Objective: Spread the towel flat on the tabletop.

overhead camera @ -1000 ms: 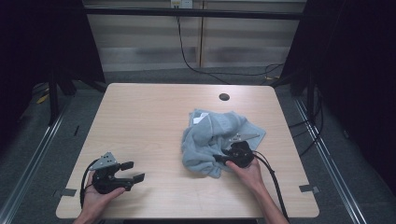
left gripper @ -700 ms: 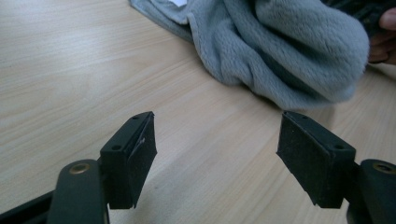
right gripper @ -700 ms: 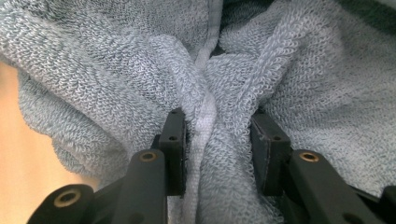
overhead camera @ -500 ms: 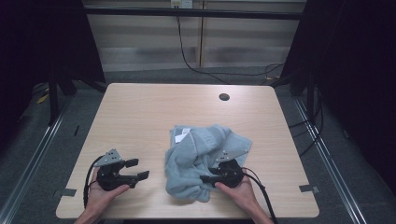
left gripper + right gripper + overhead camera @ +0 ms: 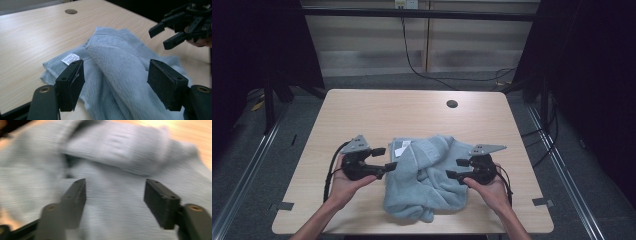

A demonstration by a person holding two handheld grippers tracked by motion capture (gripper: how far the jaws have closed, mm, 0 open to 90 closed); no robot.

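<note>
The left gripper (image 5: 384, 158) hovers with its jaws spread wide, gripping nothing. Just ahead of its tips lies the crumpled grey-blue towel (image 5: 424, 177), heaped on the table (image 5: 362, 107), its white label (image 5: 70, 59) beside the nearer jaw. Across the towel, the right gripper (image 5: 456, 168) faces back over the cloth; its jaws have just been opening and, though that view is blurred, seem parted above the towel without pinching it.
</note>
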